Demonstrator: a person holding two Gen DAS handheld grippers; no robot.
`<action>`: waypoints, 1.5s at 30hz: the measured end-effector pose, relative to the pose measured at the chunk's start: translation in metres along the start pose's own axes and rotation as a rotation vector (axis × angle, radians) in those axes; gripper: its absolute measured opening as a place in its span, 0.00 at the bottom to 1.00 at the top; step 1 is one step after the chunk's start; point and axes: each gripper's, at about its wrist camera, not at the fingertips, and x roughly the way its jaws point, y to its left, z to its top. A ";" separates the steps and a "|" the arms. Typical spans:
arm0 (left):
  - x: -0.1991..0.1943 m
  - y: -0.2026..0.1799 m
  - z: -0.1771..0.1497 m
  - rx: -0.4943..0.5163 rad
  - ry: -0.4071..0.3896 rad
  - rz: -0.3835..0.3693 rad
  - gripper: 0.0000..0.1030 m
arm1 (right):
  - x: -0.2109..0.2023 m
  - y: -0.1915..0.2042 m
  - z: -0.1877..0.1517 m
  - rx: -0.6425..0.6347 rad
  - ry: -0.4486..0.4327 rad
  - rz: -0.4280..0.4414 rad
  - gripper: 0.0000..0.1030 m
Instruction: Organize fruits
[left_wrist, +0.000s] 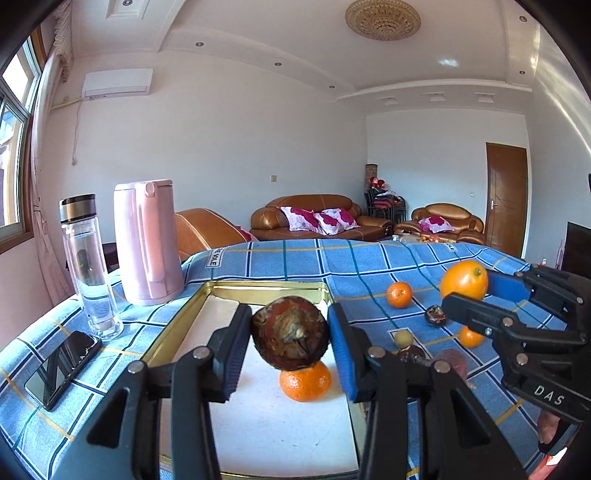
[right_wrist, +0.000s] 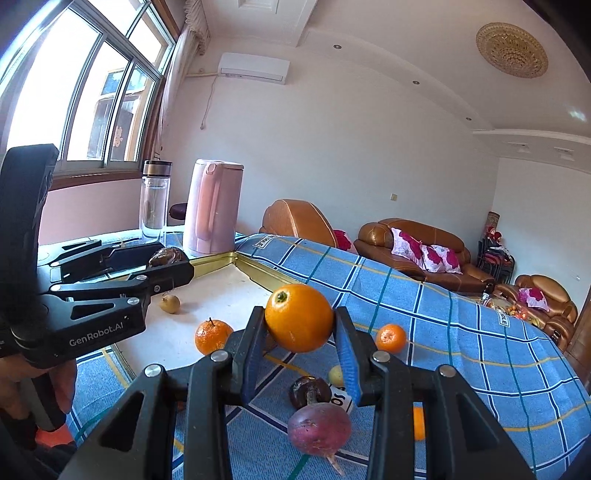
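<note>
Fruit was partly sorted: a tangerine (left_wrist: 305, 382) and a small pale fruit (right_wrist: 170, 303) lay in the gold tray (left_wrist: 258, 286). The left gripper (left_wrist: 290, 341) pinched a dark fruit (left_wrist: 290, 332) over it; the right gripper (right_wrist: 299, 347) pinched an orange (right_wrist: 299, 317). Several fruits waited on the desk (left_wrist: 369, 266).

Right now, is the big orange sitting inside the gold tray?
No, the big orange is held up between the right tool's fingers, outside the gold tray.
</note>
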 end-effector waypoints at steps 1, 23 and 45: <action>0.001 0.002 0.000 -0.001 0.000 0.005 0.42 | 0.002 0.001 0.000 -0.002 0.002 0.005 0.38; 0.019 0.044 -0.009 -0.021 0.061 0.105 0.42 | 0.043 0.042 0.005 -0.044 0.053 0.096 0.38; 0.037 0.072 -0.019 -0.018 0.155 0.159 0.42 | 0.076 0.076 0.006 -0.081 0.133 0.168 0.38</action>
